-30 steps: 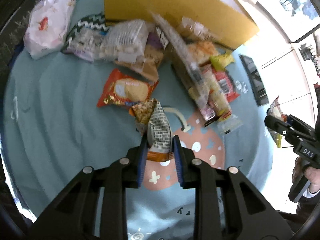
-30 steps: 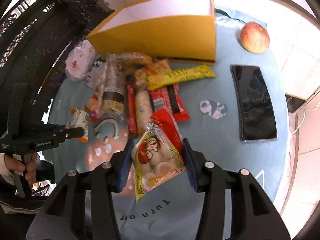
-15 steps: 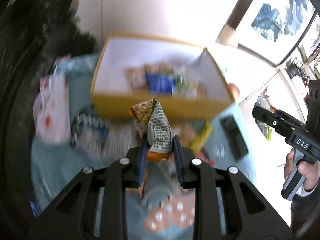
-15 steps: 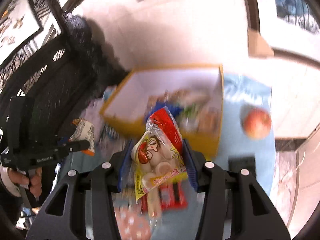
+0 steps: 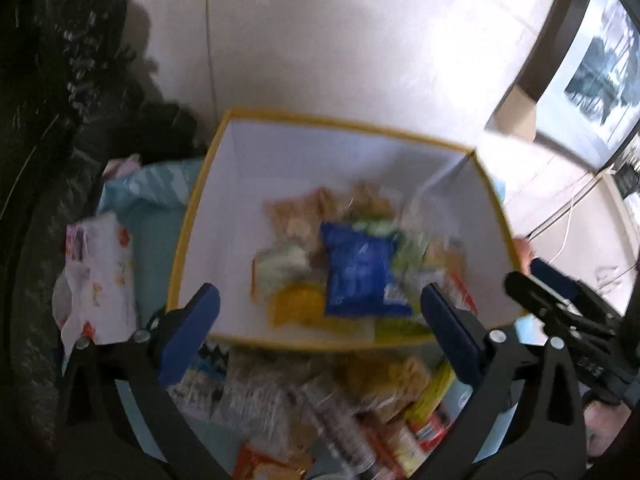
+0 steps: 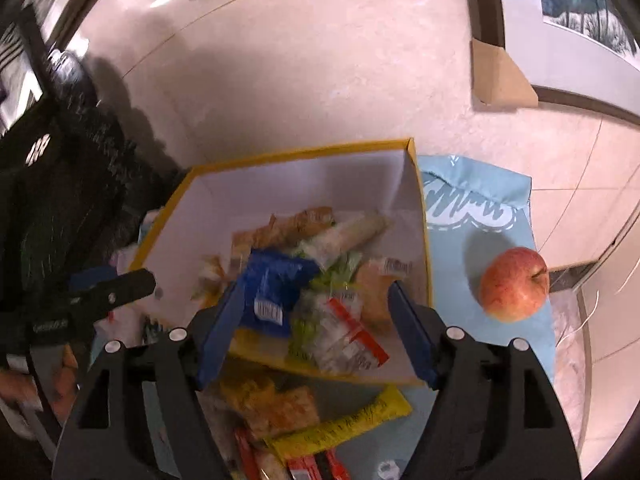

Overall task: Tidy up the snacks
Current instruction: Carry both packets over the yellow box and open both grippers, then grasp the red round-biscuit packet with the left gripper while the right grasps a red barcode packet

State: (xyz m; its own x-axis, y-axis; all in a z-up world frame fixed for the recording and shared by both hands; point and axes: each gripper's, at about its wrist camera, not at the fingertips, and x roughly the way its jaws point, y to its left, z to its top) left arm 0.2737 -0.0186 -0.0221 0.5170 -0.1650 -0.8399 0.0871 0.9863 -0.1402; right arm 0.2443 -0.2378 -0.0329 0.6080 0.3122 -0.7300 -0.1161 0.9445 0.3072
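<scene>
The left gripper (image 5: 320, 312) hung over the yellow box (image 5: 200, 216), jaws spread wide and holding nothing. The right gripper (image 6: 316, 320) did too. Some snacks (image 6: 316, 288) lay inside the box, and more snacks (image 6: 340, 428) waited in front. Both grippers were close, so I think they could bump, or knock the box.

**Two views down into one box**

My left wrist camera looks steeply down, close over the yellow box (image 5: 192, 216) at frame centre. My right wrist camera faces the same box (image 6: 420, 216) from its other side, the apple (image 6: 513, 284) at right. Both share its blue packet (image 5: 362, 276).
</scene>
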